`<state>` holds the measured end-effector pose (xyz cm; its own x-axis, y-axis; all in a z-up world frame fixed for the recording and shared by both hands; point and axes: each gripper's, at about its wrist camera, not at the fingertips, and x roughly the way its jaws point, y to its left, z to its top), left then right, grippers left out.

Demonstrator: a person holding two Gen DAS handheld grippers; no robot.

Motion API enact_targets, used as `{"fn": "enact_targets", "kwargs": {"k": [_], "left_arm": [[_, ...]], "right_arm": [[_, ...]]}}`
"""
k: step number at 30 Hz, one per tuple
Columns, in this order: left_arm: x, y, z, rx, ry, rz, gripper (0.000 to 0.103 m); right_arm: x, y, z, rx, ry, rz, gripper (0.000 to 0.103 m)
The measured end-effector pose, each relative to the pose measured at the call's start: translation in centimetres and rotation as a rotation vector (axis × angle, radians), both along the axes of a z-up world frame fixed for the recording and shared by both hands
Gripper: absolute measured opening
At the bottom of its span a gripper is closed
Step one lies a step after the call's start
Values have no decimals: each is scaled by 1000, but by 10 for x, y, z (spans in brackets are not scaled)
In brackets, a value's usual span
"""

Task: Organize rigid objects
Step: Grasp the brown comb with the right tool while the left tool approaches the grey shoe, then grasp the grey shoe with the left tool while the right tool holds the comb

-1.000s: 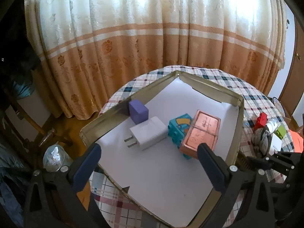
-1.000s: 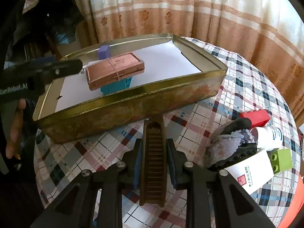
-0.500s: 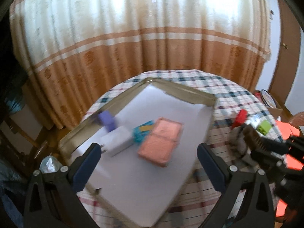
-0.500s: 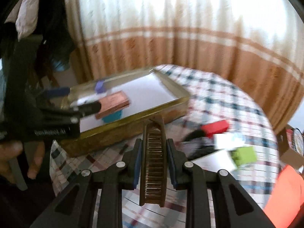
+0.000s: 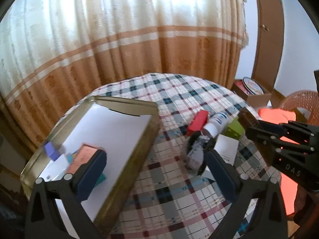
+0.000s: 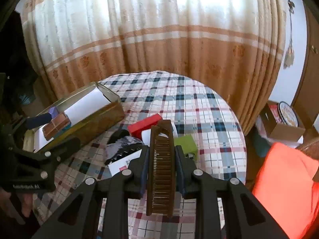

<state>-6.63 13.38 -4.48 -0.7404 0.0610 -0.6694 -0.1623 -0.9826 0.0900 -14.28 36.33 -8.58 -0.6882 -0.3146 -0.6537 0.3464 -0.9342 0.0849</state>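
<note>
Right tool (image 6: 161, 155) clamped on a brown comb (image 6: 161, 171), carried above the desk (image 6: 209, 107), presumably for delivery to the tin tray (image 5: 139, 145) where sorted items lie. Left tool (image 5: 155, 171) spread apart, empty, presumably ready for the remaining clutter.
</note>
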Motion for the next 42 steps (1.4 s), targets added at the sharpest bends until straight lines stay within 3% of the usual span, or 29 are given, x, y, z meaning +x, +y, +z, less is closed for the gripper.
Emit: {"fn": "enact_targets", "kwargs": {"k": [6,11,19,20,23,24,25,26,42], "left_arm": [[-4,26,-14,-21,-27,-90,84],[-17,37,-28,-41,-63,-128,67],[-41,39,-47,-18,-146,-164,66],[-43,37,-50,21,-155,-172,65],[-47,35,-54,41,-174,-156,63],[-47,34,-54,49,-178,-160,60],[-47,35,-56,50,-185,-170,46],[-47,37,-57,35,-189,-170,44],[-39,25,-54,25,-142,-98,42]], "right_arm": [[-6,7,-13,-12,-7,-40,27],[-6,8,-20,-21,-16,-41,27],[-7,6,-22,-30,-21,-35,27],[-7,6,-22,-33,-23,-35,27],[-7,5,-24,-32,-21,-31,27],[-7,4,-24,-33,-21,-29,27],[-7,4,-24,-33,-20,-28,27],[-6,3,-25,-31,-18,-28,27],[2,-13,-36,-17,29,-36,27]]}}
